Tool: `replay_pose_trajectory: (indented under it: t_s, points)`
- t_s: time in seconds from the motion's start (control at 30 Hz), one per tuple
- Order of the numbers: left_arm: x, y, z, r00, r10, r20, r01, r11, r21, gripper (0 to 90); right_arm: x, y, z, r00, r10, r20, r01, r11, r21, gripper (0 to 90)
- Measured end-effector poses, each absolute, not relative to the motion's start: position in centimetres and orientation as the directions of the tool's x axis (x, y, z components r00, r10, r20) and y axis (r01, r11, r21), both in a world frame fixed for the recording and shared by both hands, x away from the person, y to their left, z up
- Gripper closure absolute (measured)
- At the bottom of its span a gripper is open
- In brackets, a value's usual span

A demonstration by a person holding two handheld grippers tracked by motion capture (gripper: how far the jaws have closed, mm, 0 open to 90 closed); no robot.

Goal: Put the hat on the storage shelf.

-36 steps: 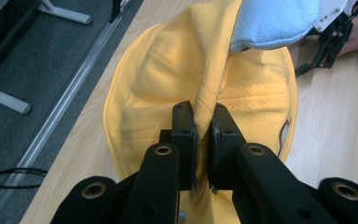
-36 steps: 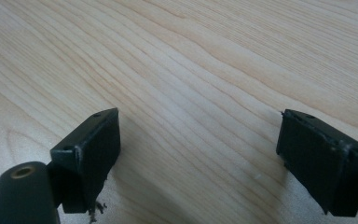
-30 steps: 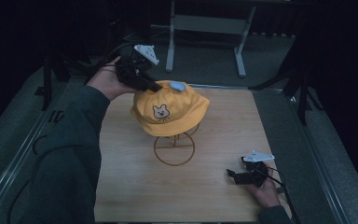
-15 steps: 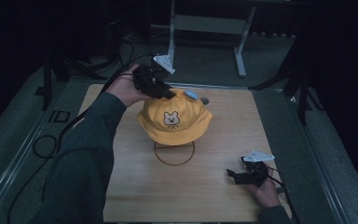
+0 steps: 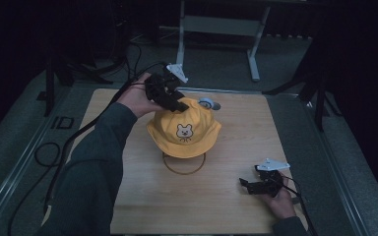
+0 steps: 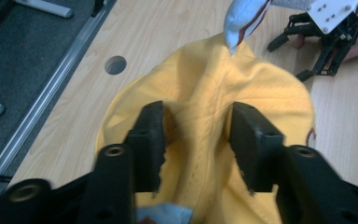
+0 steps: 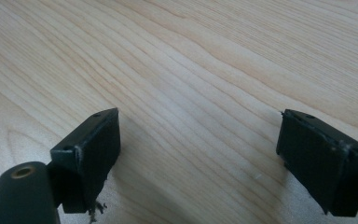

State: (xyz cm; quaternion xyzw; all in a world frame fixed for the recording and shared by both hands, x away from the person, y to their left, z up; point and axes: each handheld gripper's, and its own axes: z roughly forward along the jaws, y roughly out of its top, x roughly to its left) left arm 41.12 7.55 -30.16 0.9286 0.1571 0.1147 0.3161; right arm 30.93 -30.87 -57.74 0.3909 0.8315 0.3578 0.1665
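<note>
Above the wire stand, yellow hat's crown is bunching btwn left gripper's part-closed jaws; right gripper is sitting wide open, holding nothing.

both grippers are black, skeletal frames with blocky rectangular pads; the left gripper and right gripper each carry a pale grey three-cornered plate and trail a black cable. brass-ringed screw holes mark the arms. the left arm wears a dark grey-green sleeve.
</note>
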Motion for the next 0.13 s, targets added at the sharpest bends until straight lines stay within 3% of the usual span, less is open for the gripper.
replay_pose_trajectory:
  t_s: [0.13]
  points:
    - [40.88,8.66,-29.73,0.903,0.408,0.134,0.228,-0.720,0.655,44.3,30.93,-30.87,-57.74,-0.639,0.769,0.003,0.531,0.438,0.725,13.3]
